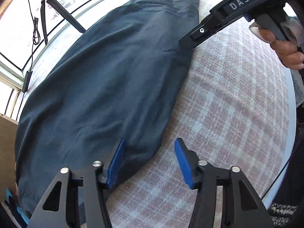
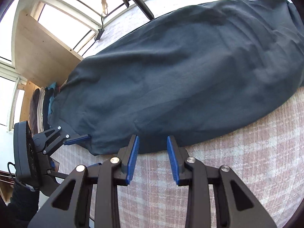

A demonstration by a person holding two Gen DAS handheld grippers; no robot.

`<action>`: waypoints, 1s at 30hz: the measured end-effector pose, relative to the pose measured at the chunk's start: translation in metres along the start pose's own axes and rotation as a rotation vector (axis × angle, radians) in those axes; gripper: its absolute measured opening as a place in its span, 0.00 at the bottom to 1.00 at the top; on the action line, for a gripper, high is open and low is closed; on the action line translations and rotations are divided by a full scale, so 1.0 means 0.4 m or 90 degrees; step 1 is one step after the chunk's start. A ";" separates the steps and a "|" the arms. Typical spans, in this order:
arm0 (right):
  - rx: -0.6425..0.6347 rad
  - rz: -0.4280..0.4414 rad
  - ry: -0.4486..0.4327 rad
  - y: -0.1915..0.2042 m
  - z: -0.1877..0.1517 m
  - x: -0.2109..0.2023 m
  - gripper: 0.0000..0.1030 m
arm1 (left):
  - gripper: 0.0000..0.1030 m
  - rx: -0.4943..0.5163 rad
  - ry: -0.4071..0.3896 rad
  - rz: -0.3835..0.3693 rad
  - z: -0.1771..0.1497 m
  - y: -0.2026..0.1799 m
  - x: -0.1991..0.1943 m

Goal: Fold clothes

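Note:
A dark blue-grey garment (image 1: 106,87) lies flat on a pink and white plaid cloth (image 1: 228,104); it also shows in the right wrist view (image 2: 180,79). My left gripper (image 1: 149,161) is open at the garment's near corner, with one blue pad over the fabric and the other over the plaid cloth. My right gripper (image 2: 153,157) is open just short of the garment's near edge. The right gripper also shows in the left wrist view (image 1: 205,30), at the garment's edge farther along. The left gripper shows in the right wrist view (image 2: 76,140), at the garment's left corner.
A stack of folded clothes (image 2: 43,104) stands beside a plywood panel (image 2: 38,53) at the garment's left end. A black tripod (image 1: 57,9) and a hanging cable (image 1: 35,32) are by the window beyond the table. The table's white rim (image 1: 291,133) curves on the right.

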State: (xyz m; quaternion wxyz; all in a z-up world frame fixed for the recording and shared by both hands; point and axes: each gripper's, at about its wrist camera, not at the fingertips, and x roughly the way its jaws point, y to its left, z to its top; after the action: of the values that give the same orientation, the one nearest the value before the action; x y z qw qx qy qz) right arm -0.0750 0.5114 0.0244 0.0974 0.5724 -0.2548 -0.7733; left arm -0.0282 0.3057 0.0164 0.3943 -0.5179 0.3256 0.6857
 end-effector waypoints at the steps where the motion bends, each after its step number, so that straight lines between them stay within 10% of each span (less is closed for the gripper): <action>1: 0.001 0.001 -0.005 -0.002 -0.004 -0.001 0.30 | 0.03 -0.020 0.000 -0.015 0.008 0.018 0.001; 11: -0.254 0.035 -0.029 0.154 -0.075 0.028 0.31 | 0.00 -0.197 -0.063 -0.098 0.042 0.248 -0.094; 16: -0.350 -0.002 -0.039 0.224 -0.032 0.077 0.41 | 0.00 -0.212 -0.069 -0.094 0.054 0.288 -0.097; 30: -0.481 0.141 0.060 0.365 0.045 0.238 0.47 | 0.00 -0.213 -0.088 -0.119 0.098 0.336 -0.125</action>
State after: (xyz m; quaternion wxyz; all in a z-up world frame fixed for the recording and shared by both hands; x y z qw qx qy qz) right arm -0.1434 0.3500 0.0224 0.3955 0.4999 -0.0076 -0.7705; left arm -0.1564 0.2648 0.0795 0.3857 -0.5559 0.1298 0.7248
